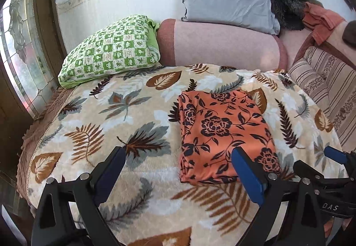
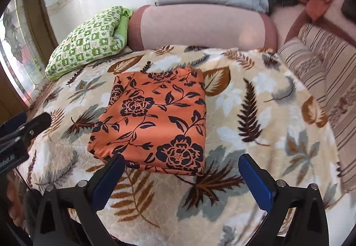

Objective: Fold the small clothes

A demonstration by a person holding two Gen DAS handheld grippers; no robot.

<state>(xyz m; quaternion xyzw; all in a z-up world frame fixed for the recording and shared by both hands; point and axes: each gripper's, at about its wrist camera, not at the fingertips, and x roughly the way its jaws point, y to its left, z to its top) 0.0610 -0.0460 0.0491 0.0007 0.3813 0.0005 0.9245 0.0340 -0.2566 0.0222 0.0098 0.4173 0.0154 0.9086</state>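
An orange garment with a dark floral print [image 1: 222, 132] lies folded into a neat rectangle on the leaf-patterned blanket [image 1: 124, 117]. It also shows in the right wrist view [image 2: 155, 121], lying on the same blanket [image 2: 255, 117]. My left gripper [image 1: 178, 157] is open and empty, hovering near the garment's near edge, its right finger over the near right part. My right gripper [image 2: 181, 161] is open and empty, just before the garment's near edge. The right gripper shows at the right edge of the left view [image 1: 333, 157], and the left gripper at the left edge of the right view [image 2: 40, 121].
A green checked pillow [image 1: 111, 50], a pink bolster [image 1: 222, 45] and a grey pillow [image 1: 227, 1] lie at the bed's head against the wall. Striped cushions [image 1: 327, 90] and a heap of clothes [image 1: 320, 19] line the right side. A stained-glass window [image 1: 20, 45] is on the left.
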